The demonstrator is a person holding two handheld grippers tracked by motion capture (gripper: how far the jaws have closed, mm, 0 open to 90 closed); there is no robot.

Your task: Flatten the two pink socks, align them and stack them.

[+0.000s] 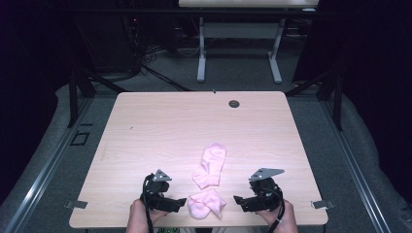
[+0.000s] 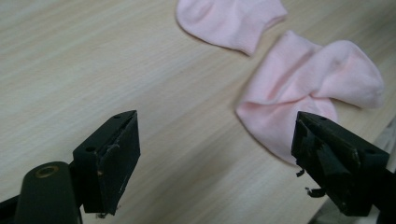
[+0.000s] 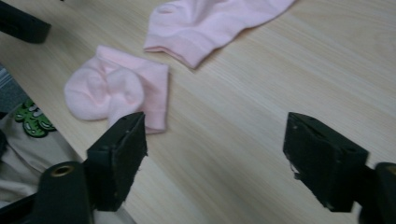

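No writing was readable. Both the left gripper (image 1: 179, 202) and the right gripper (image 1: 239, 200) gaped, released, flanking the crumpled pink sock (image 1: 206, 204) at the desk's (image 1: 160, 121) near edge; the flat pink sock (image 1: 210, 165) lay just beyond.

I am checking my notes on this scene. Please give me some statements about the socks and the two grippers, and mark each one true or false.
1. Two pink socks lie on the table. True: a flat sock and a crumpled sock.
2. The crumpled sock lies nearer the person's edge of the table than the flat sock. True.
3. The left gripper holds a sock. False: its jaws stand apart over bare wood, with nothing between them.
4. The right gripper is shut on the flat sock. False: its jaws are open and empty.
5. The crumpled sock lies between the two grippers. True.
6. The socks are stacked one on the other. False: they lie next to each other.
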